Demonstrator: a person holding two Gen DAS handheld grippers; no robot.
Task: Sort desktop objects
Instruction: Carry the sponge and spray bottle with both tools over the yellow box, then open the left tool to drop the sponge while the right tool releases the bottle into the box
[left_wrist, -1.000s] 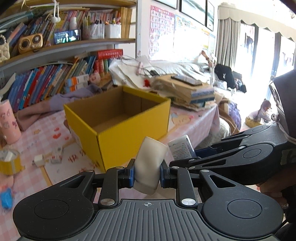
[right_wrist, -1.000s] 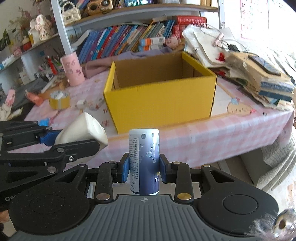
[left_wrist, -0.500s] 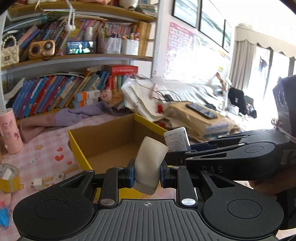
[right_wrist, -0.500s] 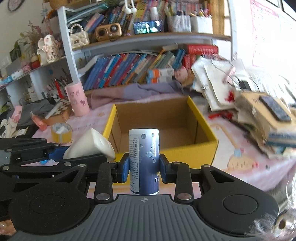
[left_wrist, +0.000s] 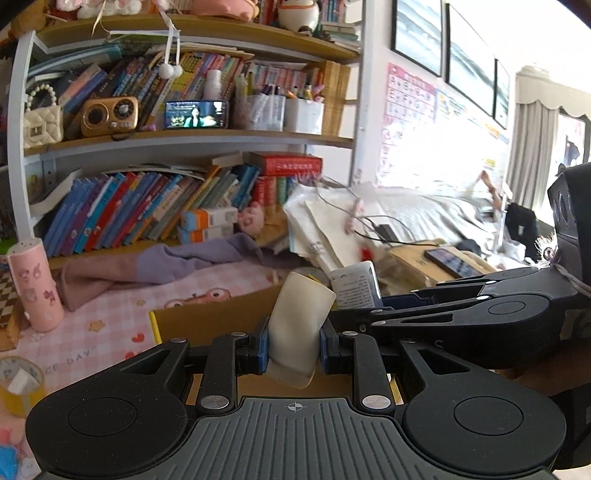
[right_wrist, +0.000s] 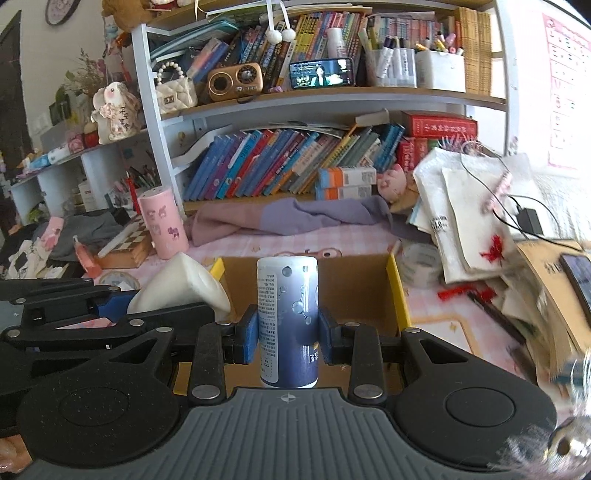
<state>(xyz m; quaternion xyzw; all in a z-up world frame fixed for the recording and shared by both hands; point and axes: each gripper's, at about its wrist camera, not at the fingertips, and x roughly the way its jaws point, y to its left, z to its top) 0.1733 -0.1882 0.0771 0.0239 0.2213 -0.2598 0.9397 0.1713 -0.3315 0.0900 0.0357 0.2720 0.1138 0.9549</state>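
Jaws clamp white tube (left_wrist: 297, 325) and blue canister (right_wrist: 287, 321), hiding most of yellow box (right_wrist: 397, 291).

Lit phone (right_wrist: 320, 73) on shelf; gold radio (right_wrist: 235, 81); books (right_wrist: 280, 162) below.

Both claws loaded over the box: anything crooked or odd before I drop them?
The white cup sits tilted in the left claw, leaning right rather than upright. The can in the right claw stands straight. The yellow box below looks intact; no spills visible.
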